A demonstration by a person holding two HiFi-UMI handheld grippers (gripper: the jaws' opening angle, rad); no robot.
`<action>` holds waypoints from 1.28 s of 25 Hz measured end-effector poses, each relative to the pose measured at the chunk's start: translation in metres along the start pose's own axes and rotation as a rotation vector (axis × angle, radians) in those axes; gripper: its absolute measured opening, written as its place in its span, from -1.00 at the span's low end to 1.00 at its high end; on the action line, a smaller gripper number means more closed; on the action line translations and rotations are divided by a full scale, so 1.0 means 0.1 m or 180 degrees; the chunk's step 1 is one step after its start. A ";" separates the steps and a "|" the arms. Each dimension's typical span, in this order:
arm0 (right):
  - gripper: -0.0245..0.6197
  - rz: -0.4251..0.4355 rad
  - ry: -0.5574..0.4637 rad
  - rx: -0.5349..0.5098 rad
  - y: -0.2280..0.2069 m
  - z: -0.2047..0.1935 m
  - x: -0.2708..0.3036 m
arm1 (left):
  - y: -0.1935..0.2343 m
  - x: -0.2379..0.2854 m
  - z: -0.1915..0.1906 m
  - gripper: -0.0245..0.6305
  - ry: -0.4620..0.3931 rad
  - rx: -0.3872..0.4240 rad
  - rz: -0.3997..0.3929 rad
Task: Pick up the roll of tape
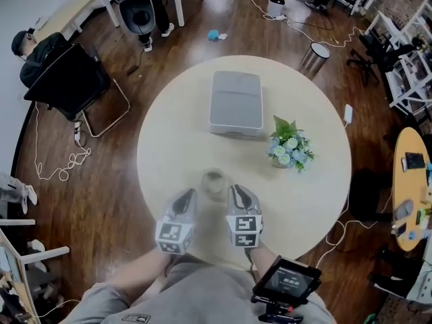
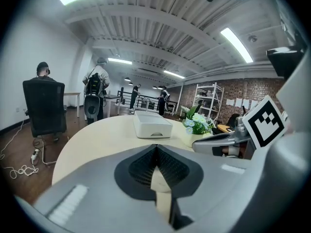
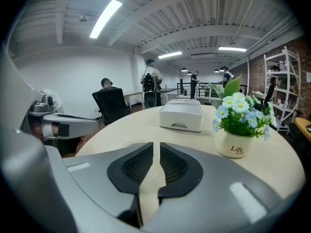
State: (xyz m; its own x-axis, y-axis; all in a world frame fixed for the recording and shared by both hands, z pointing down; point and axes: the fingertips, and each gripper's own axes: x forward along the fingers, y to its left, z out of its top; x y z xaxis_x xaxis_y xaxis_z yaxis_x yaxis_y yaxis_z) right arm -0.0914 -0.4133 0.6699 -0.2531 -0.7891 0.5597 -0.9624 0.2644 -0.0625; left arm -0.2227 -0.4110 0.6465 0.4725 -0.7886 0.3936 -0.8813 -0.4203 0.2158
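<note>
Progress: 0 steps done; the tape roll [image 1: 214, 181] lies untouched on the round table [image 1: 169, 154], on the person's side of the grey box [image 1: 235, 102] | left gripper [image 1: 188, 194]: jaws together, empty, farther from the box than the roll | right gripper [image 1: 235, 190]: jaws a narrow slit apart, empty, likewise | to do: reach, grip, lift.
</note>
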 end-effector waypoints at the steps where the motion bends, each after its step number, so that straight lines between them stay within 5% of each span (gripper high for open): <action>1: -0.70 0.0014 0.0059 -0.0001 0.02 -0.02 0.05 | 0.03 0.01 -0.03 -0.92 0.0020 -0.0016 -0.0002; 13: -0.22 0.0006 0.0683 0.0038 0.05 -0.31 0.57 | 0.42 -0.02 -0.20 -0.92 0.0194 -0.0129 0.0149; 25: -0.30 -0.0070 0.1164 -0.0079 0.06 -0.58 0.93 | 0.74 -0.12 -0.27 -0.92 0.0174 -0.0221 0.0361; 28: -0.50 -0.0153 0.1203 -0.0136 0.05 -0.54 0.96 | 0.78 -0.15 -0.27 -0.92 0.0180 -0.0222 0.0368; 32: -0.52 -0.0186 0.1206 -0.0082 0.01 -0.55 0.92 | 0.76 -0.16 -0.25 -0.92 0.0169 -0.0201 0.0363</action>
State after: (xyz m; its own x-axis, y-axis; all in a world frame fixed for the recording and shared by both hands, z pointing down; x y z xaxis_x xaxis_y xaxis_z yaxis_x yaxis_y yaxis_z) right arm -0.1105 -0.4550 0.7667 -0.1390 -0.5436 0.8278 -0.9701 0.2429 -0.0034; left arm -0.2972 -0.4191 0.6788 0.3702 -0.8042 0.4651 -0.9281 -0.2988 0.2221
